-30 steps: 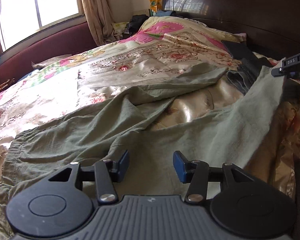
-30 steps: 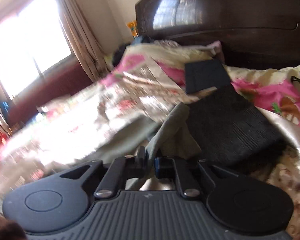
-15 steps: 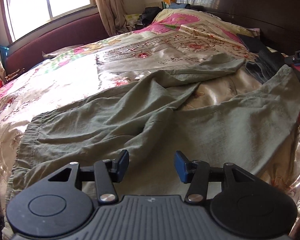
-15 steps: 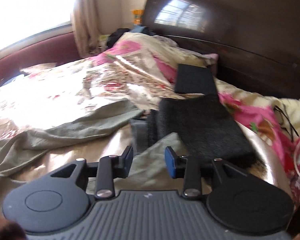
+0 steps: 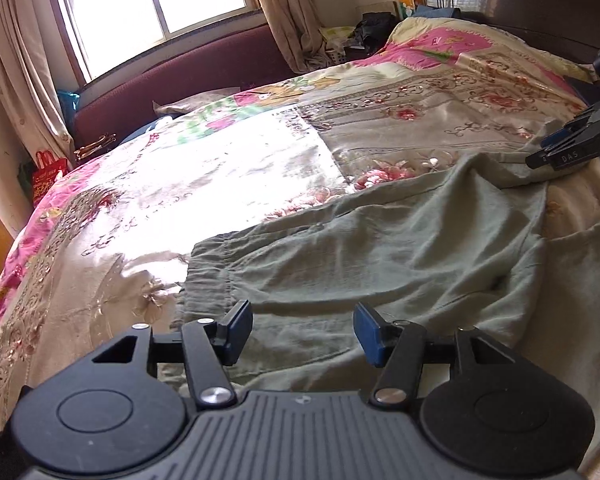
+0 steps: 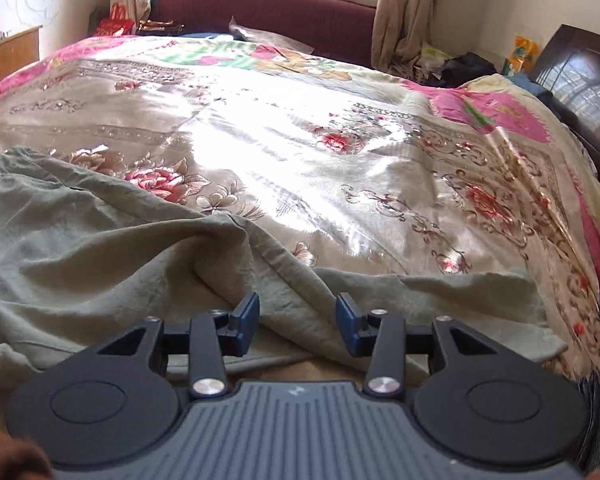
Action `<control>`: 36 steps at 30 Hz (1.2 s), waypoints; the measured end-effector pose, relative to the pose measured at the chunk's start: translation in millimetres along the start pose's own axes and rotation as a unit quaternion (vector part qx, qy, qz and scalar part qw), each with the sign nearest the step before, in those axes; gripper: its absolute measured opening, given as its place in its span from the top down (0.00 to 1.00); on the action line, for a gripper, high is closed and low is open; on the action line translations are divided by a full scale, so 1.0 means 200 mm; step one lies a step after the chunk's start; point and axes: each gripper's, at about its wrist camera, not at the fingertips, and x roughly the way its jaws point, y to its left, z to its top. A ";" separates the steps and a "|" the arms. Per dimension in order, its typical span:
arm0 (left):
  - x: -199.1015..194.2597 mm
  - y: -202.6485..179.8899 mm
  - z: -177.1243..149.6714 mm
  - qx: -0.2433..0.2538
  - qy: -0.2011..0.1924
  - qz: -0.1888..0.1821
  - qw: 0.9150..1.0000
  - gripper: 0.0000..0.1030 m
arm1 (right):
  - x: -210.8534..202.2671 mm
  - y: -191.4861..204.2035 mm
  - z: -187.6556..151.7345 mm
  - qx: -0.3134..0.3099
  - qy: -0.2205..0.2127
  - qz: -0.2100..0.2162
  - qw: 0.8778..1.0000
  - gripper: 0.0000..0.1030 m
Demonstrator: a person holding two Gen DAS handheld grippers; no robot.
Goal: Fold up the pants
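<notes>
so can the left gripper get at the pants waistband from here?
Probably yes. The left gripper is open with nothing between its jaws, and the waistband of the green pants lies flat just ahead, uncovered.

We count one pair of pants and two hand-held grippers on one bed.

We see one green pair of pants [image 5: 380,252], one floral bedspread [image 6: 300,120], one left hand-held gripper [image 5: 302,334], one right hand-held gripper [image 6: 297,322], one window [image 5: 152,0], one red bag [image 5: 46,176], one dark headboard [image 6: 580,84].
</notes>
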 end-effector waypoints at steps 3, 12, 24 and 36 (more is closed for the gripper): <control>0.11 0.11 0.04 -0.001 -0.001 0.008 1.000 0.32 | 0.09 -0.01 0.02 0.003 0.016 0.012 1.000 0.58; 0.52 0.38 0.20 0.002 0.027 0.008 1.000 0.32 | 0.22 -0.02 0.03 0.005 0.055 0.031 0.998 0.58; 0.84 0.45 0.24 -0.015 0.106 -0.023 0.994 0.42 | 0.27 0.02 0.08 -0.020 0.073 0.036 0.996 0.71; 0.95 0.49 0.30 -0.043 0.118 -0.013 0.992 0.50 | 0.31 0.00 0.10 -0.007 0.086 0.036 0.996 0.71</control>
